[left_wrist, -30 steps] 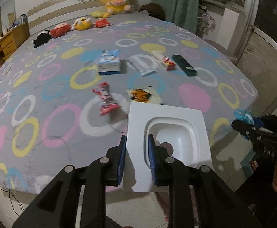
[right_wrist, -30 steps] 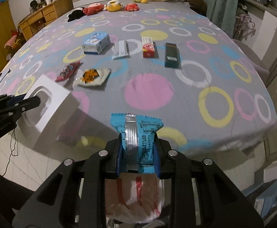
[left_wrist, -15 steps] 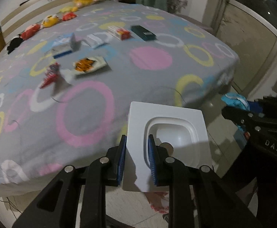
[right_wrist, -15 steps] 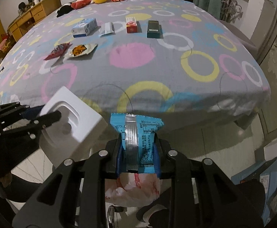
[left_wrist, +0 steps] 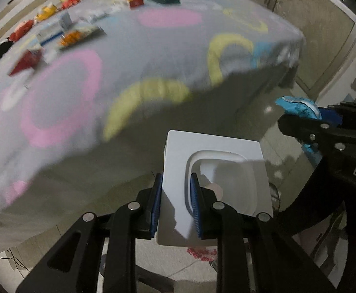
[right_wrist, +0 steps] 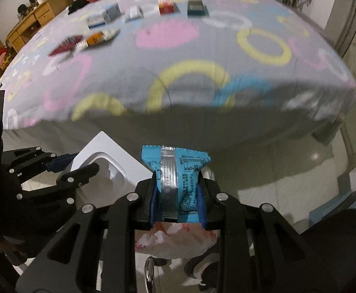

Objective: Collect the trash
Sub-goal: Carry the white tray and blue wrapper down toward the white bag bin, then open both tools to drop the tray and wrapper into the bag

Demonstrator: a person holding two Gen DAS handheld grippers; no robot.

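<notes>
Beside the bed (right_wrist: 178,78), the left claw (left_wrist: 176,202) pinched a white tray (left_wrist: 226,161); the right claw (right_wrist: 177,202) pinched a blue wrapper (right_wrist: 175,168).

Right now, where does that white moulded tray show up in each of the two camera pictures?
Left wrist view: the white tray sits low and centre, clamped by the left gripper.
Right wrist view: the tray is at lower left, beside the blue wrapper that the right gripper pinches.
Shared landmark: the ring-patterned bed cover behind.
</notes>
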